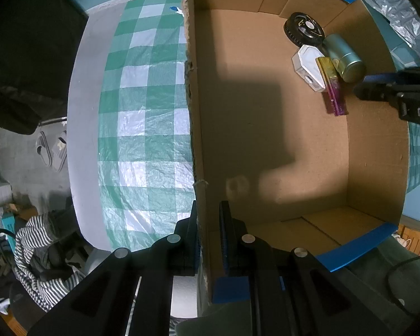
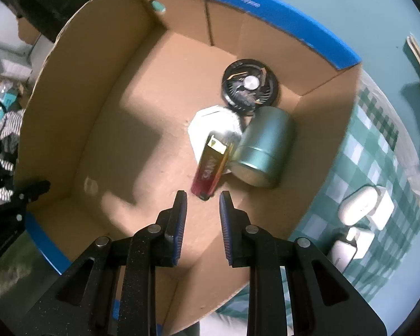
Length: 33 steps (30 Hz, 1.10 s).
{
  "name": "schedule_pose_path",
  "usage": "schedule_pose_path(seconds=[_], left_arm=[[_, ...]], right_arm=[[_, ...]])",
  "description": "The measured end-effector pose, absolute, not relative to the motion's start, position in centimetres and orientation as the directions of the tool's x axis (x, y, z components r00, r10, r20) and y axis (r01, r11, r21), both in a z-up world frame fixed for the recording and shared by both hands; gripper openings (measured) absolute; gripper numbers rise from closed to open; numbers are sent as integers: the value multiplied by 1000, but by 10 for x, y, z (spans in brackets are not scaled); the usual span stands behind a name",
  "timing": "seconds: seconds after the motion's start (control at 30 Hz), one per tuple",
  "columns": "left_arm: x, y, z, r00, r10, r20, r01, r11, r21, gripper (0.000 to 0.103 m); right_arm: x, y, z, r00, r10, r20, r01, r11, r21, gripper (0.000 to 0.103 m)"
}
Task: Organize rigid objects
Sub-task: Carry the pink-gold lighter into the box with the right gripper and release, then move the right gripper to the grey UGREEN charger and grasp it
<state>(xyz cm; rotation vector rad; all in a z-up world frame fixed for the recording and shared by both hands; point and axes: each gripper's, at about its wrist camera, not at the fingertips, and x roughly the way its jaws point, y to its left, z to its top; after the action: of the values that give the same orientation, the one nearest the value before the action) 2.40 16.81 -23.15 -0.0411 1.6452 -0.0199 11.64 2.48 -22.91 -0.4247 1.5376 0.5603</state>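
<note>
Cardboard box (image 2: pixel 78 117): most of floor bare, open from above; far right corner crowded by black fan (image 2: pixel 250 85), white case (image 2: pixel 210 124), green tin (image 2: pixel 261 147) and pink-and-gold lighter (image 2: pixel 210 165), all touching or overlapping; left gripper (image 1: pixel 208 210) clamped over the left wall; right gripper (image 2: pixel 202 196) above the floor just before the lighter; chargers (image 2: pixel 361 207) on the checked cloth (image 1: pixel 142 128) outside the right wall.

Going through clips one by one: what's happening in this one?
A person is sorting items into a brown cardboard box. The left gripper is clamped on the box's side wall. The right gripper, open and empty, hovers over a gold-and-pink rectangular packet lying beside a green metal tin, black round fan and white hexagonal case.
</note>
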Motion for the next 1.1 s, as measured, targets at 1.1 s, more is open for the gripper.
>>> schedule_pose_path(seconds=[1.1], left_arm=[[23, 163, -228, -71, -29, -997, -8, 1000, -29, 12]], right_arm=[[141, -113, -179, 131, 67, -989, -270, 962, 29, 64]])
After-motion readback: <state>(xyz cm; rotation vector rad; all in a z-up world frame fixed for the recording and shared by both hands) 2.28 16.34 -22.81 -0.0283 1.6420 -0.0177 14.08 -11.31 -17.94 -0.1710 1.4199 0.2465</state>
